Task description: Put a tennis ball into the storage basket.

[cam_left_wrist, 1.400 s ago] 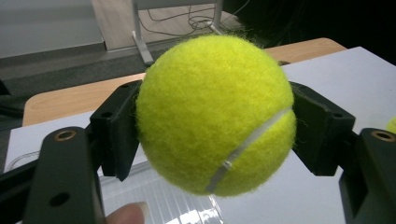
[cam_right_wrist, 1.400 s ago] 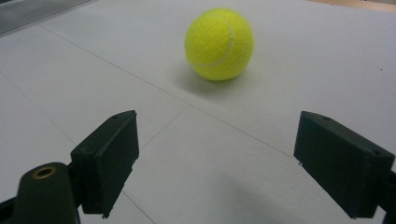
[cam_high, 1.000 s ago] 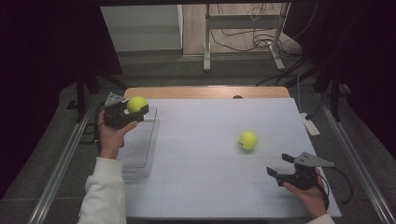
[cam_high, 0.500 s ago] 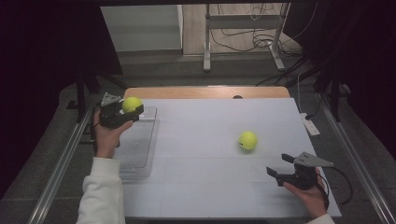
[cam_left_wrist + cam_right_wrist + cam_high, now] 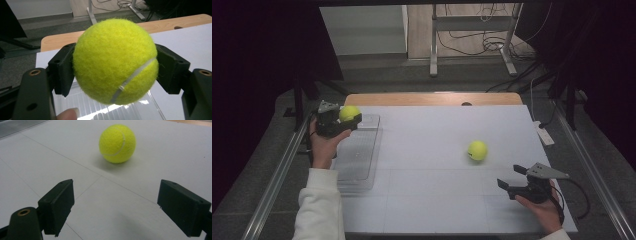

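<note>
Above the table's left edge, over a clear tray (image 5: 362, 155), the left gripper (image 5: 343, 121) pinched a light, springy, fuzzy tennis ball (image 5: 115, 61) across its middle; the right gripper (image 5: 123, 207) stood spread near a second ball (image 5: 117, 143).

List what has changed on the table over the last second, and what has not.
The left gripper, shut on a tennis ball, has drifted slightly toward the table's left edge, above the clear tray's far end. Nothing was picked up or released. The right gripper stays open and in place, and the second ball lies where it was.
</note>
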`<state>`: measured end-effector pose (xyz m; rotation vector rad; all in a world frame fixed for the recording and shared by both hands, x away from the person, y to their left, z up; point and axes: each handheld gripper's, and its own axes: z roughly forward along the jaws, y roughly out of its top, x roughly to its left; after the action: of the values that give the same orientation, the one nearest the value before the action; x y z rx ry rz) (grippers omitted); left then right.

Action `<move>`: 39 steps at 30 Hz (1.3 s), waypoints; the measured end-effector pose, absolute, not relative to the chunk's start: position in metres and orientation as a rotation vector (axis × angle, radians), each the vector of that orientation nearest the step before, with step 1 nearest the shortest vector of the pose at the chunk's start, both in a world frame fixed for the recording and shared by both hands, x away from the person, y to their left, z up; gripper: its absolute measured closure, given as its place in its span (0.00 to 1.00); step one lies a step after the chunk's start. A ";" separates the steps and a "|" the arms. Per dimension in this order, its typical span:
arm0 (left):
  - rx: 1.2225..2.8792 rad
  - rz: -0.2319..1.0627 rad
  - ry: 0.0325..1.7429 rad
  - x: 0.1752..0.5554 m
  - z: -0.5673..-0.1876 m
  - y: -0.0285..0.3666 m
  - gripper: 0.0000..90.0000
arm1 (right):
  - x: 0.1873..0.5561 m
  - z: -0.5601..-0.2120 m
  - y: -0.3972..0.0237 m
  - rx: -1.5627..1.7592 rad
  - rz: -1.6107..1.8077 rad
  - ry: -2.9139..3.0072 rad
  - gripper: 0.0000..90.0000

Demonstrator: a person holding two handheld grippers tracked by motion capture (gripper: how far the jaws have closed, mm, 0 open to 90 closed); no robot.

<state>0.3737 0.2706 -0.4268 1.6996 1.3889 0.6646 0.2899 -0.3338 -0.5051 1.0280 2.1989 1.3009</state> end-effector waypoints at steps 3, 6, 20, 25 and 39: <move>1.699 0.667 1.395 0.374 -0.427 0.272 0.30 | 0.290 -0.505 -0.334 1.029 1.296 2.200 0.16; 1.699 0.677 1.408 0.375 -0.428 0.274 0.30 | 0.290 -0.505 -0.334 1.029 1.296 2.200 0.16; 1.718 0.684 1.452 0.382 -0.435 0.280 0.30 | 0.290 -0.505 -0.333 1.026 1.298 2.204 0.16; 1.728 0.674 1.469 0.384 -0.438 0.282 0.30 | 0.290 -0.505 -0.333 1.027 1.298 2.204 0.16; 1.796 0.638 1.523 0.396 -0.453 0.283 0.30 | 0.291 -0.506 -0.333 1.027 1.293 2.209 0.16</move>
<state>0.3962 0.2828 -0.4530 1.7961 1.5234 0.6380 0.2905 -0.3332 -0.5056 1.0270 2.2086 1.2928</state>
